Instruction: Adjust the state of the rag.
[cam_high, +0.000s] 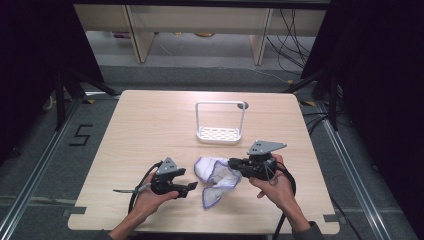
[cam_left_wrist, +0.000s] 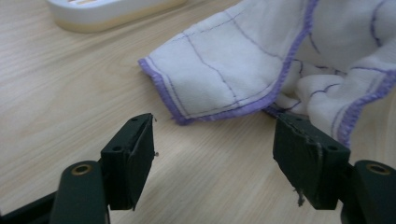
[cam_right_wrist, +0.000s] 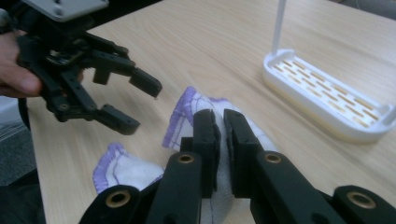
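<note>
The right gripper (cam_right_wrist: 223, 135) has its fingers pinching a fold of the white cloth (cam_high: 216, 175), which lies crumpled on the surface (cam_high: 150, 130) just in front of the white rack (cam_high: 220, 124). The left gripper (cam_left_wrist: 215, 158), fingers spread wide, sits right at the purple-hemmed corner. Risk here: that thin pinch could slip, or the left could close on bare wood and miss the hem.

this was a lab-style recording bay, shown by a bare wooden table (cam_high: 150, 150) hemmed by black curtains (cam_high: 385, 75), tripod legs (cam_high: 65, 90) on a grey floor marked with a taped number 5 (cam_high: 81, 135), loose cables (cam_high: 295, 30), and plain desks (cam_high: 200, 25) behind.
</note>
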